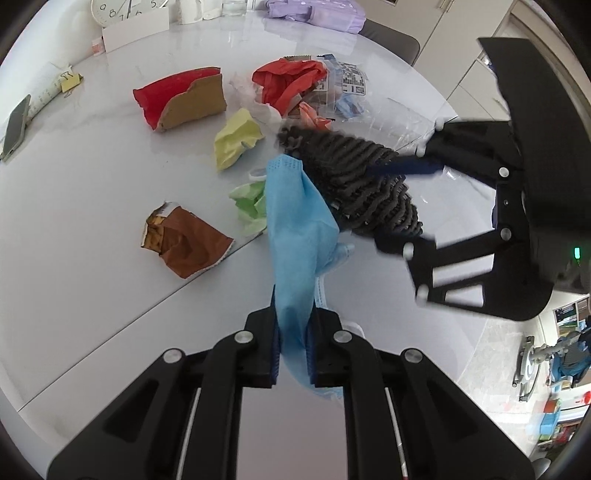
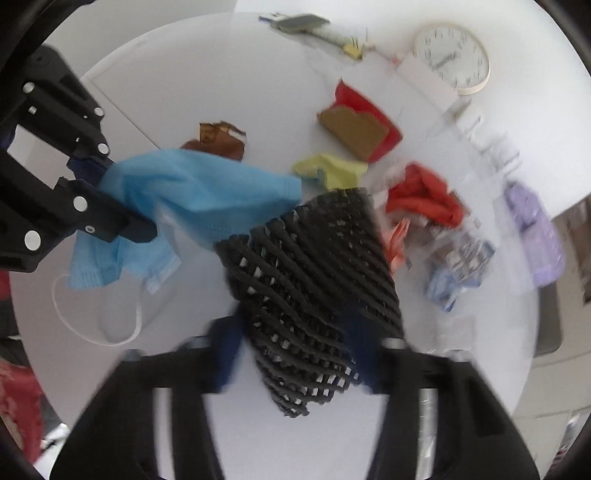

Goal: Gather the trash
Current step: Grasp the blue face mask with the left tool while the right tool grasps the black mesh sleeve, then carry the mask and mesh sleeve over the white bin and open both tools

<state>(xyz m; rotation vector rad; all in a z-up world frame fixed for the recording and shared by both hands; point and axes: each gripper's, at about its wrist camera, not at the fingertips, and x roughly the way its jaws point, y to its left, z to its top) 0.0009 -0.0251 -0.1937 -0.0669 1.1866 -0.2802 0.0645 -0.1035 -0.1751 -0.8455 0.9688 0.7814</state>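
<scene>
Left gripper (image 1: 293, 347): fingers pinch soft, pleated blue face mask (image 1: 295, 229). Right gripper (image 2: 295, 350): fingers clamp black ribbed foam netting (image 2: 314, 295), tubular, open-weave, projecting beyond fingertips.

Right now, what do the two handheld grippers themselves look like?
Both the left gripper and right gripper are matte black plastic linkages with silver round pivot pins and dark blue finger pads. The right gripper's bulky black housing carries a small green light. No cables, hands or sleeves show.

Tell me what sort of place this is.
Probably a home dining or living area: a white table strewn with wrappers, a wall clock propped at its far edge, a chair tucked in behind.
</scene>
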